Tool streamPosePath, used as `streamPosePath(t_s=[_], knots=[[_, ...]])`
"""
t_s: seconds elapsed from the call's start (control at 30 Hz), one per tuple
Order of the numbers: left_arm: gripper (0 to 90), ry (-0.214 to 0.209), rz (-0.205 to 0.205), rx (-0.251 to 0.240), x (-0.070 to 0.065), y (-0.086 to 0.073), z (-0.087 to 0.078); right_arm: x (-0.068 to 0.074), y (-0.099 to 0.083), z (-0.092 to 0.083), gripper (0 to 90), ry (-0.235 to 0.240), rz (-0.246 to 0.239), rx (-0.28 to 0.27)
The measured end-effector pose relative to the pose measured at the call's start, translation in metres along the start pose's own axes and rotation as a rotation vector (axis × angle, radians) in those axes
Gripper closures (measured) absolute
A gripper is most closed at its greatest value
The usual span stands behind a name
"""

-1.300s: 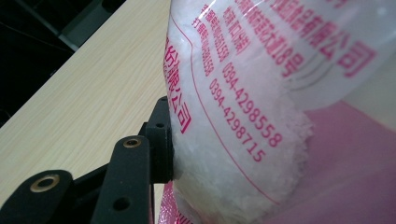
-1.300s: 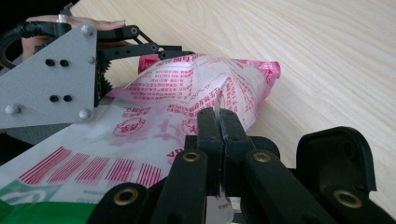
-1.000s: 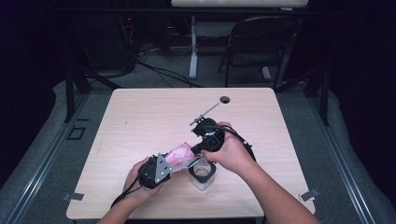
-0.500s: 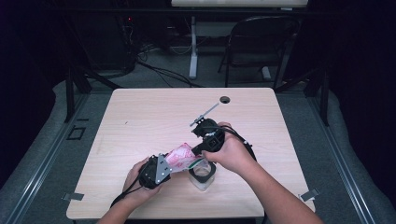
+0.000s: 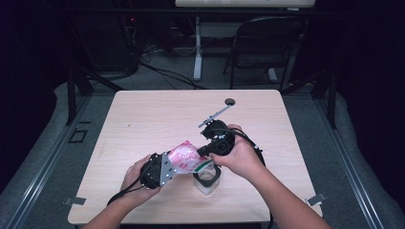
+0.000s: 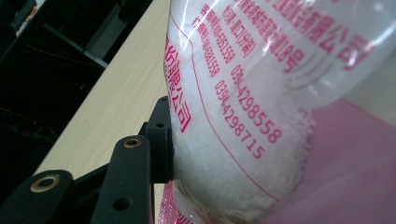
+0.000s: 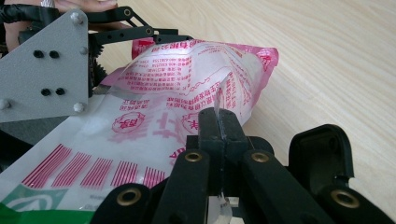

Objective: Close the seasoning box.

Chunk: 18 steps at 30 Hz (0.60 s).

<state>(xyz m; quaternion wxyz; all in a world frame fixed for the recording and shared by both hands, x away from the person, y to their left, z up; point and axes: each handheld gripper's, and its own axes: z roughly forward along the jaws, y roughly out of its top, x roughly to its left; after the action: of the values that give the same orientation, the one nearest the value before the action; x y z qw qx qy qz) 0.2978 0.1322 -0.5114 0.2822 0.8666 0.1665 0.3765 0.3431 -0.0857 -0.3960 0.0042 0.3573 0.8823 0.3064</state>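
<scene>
Dark floor and cables ring my pale wooden table point(image 5: 143, 119). My left gripper point(image 5: 157, 171) clamps the fat end of a pink-printed bag point(image 5: 188, 160) of white crystals, tilting it above a clear cup point(image 5: 207, 177); my right gripper point(image 7: 218, 122) pinches its torn top edge, probably steadying a pour.

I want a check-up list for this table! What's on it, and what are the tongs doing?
Surface: wooden table, mostly bare.
Job's things: pink-printed bag of white grains, held tilted above a clear jar.
Clutter: small dark disc near the far edge.
Tongs: left tongs grip the bag's full part; right tongs pinch its thin edge, jaws shut.
Cables: black cables trail from both tongs.
Surroundings: chair, dark floor with more cables.
</scene>
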Motion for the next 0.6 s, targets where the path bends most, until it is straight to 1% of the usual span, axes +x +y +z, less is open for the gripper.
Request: streamPosePath(t_s=[0.07, 0.1, 0.17, 0.2, 0.23, 0.27, 0.37, 0.47, 0.53, 0.6], knots=[[56.9, 0.005, 0.022, 0.009, 0.004, 0.003, -0.002, 0.000, -0.001, -0.002, 90.0, 0.004, 0.003, -0.019], [56.9, 0.004, 0.030, 0.014, 0.006, 0.005, -0.003, 0.000, -0.001, -0.004, 90.0, 0.000, -0.002, -0.022], [57.0, 0.014, 0.041, 0.015, 0.007, 0.007, -0.004, 0.001, -0.002, -0.005, 90.0, -0.001, 0.001, -0.041], [57.0, 0.014, 0.047, 0.017, 0.008, 0.008, -0.004, 0.000, -0.002, -0.006, 90.0, -0.004, -0.006, -0.038], [57.0, 0.008, 0.053, 0.022, 0.010, 0.009, -0.005, 0.000, -0.002, -0.006, 90.0, -0.003, -0.003, -0.045], [57.0, 0.010, 0.057, 0.020, 0.010, 0.010, -0.005, 0.000, -0.003, -0.007, 90.0, -0.004, -0.002, -0.048], [57.0, 0.018, 0.084, 0.030, 0.011, 0.012, -0.005, 0.000, -0.004, -0.007, 90.0, -0.011, -0.004, -0.053], [57.0, 0.035, 0.102, 0.030, 0.010, 0.014, -0.005, -0.001, -0.006, -0.008, 90.0, -0.007, -0.003, -0.059], [57.0, 0.038, 0.112, 0.033, 0.011, 0.015, -0.006, -0.001, -0.007, -0.008, 90.0, -0.010, -0.001, -0.068], [57.0, 0.046, 0.132, 0.038, 0.012, 0.017, -0.007, -0.001, -0.008, -0.009, 90.0, -0.009, -0.002, -0.073]])
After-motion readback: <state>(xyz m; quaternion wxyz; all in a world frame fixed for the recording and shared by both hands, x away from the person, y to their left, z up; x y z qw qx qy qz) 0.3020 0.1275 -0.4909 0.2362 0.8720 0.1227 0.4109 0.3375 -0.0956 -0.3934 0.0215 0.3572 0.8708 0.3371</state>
